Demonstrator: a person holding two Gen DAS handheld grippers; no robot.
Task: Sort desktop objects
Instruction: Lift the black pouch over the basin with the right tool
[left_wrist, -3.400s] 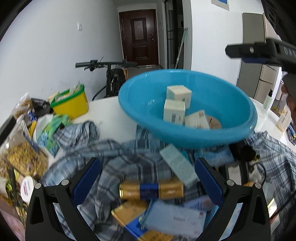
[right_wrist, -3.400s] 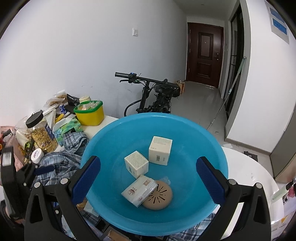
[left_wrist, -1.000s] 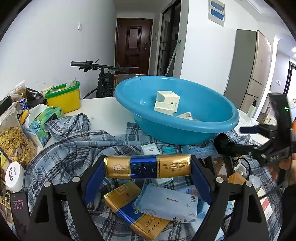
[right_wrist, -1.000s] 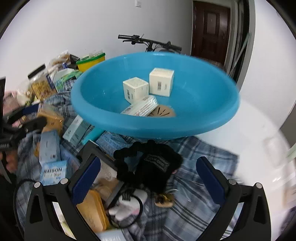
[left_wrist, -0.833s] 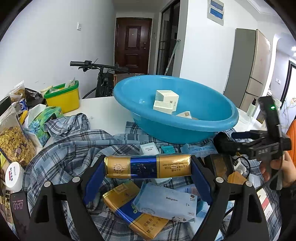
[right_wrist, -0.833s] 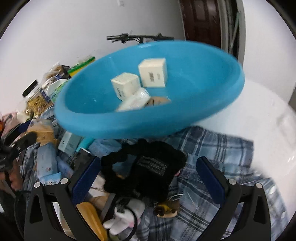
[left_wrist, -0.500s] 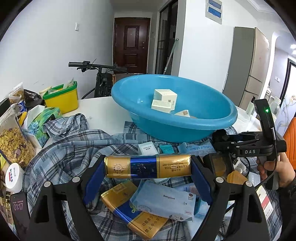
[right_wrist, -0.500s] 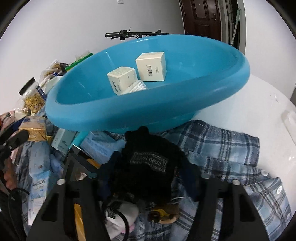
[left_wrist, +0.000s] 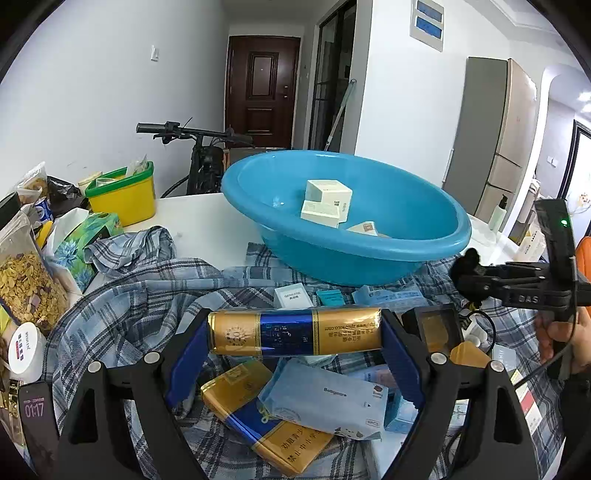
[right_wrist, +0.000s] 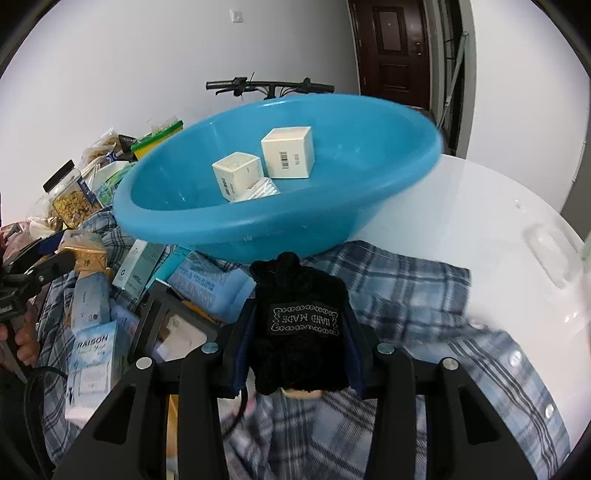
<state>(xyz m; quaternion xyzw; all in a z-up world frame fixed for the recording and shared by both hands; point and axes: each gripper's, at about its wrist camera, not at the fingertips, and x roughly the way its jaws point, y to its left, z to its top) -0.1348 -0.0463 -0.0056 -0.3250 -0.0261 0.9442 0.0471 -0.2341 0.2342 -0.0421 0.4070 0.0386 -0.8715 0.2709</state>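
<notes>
My left gripper (left_wrist: 293, 341) is shut on a gold-and-blue carton (left_wrist: 294, 332), held crosswise above a pile of packets on a plaid shirt (left_wrist: 140, 295). My right gripper (right_wrist: 301, 332) is shut on a black fuzzy pouch (right_wrist: 301, 325) with a "HAND MADE" label, lifted just in front of the blue basin (right_wrist: 325, 206). The right gripper also shows at the right of the left wrist view (left_wrist: 476, 280). The basin (left_wrist: 369, 254) holds two white boxes (right_wrist: 288, 151) and a small packet.
A second gold carton (left_wrist: 280, 439) and a pale blue wipes pack (left_wrist: 325, 402) lie under the left gripper. A yellow tub (left_wrist: 122, 199), tissue box (left_wrist: 85, 240) and cereal jar (left_wrist: 26, 284) stand at left. A phone (left_wrist: 35, 417) lies lower left. Bicycle behind.
My right gripper has closed on the black pouch and lifted it toward the basin. My left gripper took the gold-and-blue carton earlier and holds it steady.
</notes>
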